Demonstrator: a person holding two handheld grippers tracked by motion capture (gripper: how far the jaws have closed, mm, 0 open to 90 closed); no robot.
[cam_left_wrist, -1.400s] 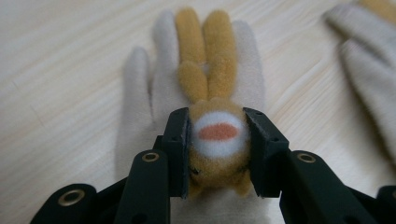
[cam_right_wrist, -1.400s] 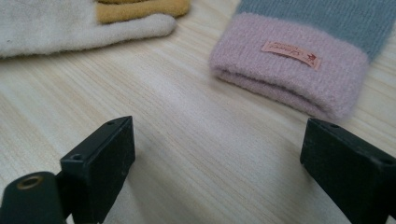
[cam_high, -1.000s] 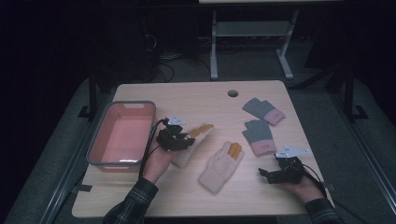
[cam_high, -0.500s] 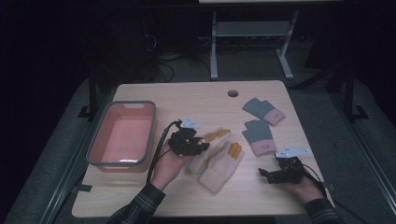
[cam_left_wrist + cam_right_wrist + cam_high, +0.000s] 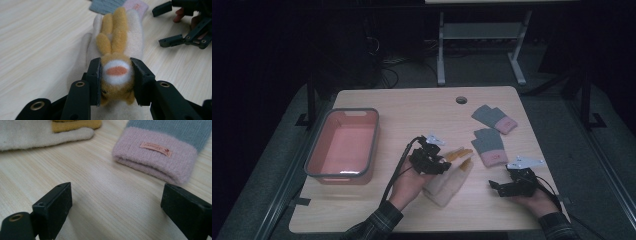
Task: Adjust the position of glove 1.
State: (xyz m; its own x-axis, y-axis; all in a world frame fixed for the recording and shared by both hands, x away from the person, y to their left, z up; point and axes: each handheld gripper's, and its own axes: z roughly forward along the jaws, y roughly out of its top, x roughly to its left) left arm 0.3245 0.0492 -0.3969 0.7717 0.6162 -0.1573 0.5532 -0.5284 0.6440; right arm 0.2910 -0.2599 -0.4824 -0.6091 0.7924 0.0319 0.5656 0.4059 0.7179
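Note:
My left gripper (image 5: 116,75) is shut on a fuzzy cream-and-yellow glove (image 5: 116,37), its pads squeezing the yellow cuff end with a white and orange patch. In the high view this gripper (image 5: 443,164) holds that glove over a second cream glove (image 5: 444,187) lying at the table's middle front. My right gripper (image 5: 498,187) rests open near the front right of the table, nothing between its jaws. In the right gripper view, the open right gripper (image 5: 117,205) points at bare wood, with a grey glove with a pink cuff (image 5: 155,155) just beyond.
A pink tub with a grey rim (image 5: 374,145) stands at the left of the table. Two grey-and-pink gloves (image 5: 494,119) (image 5: 489,147) lie at the right, beyond the right gripper. A round cable hole (image 5: 461,100) sits near the far edge.
The left gripper has carried the cream-and-yellow glove rightwards, away from the pink tub, until it sits over the second cream glove. The right gripper has stayed where it was.

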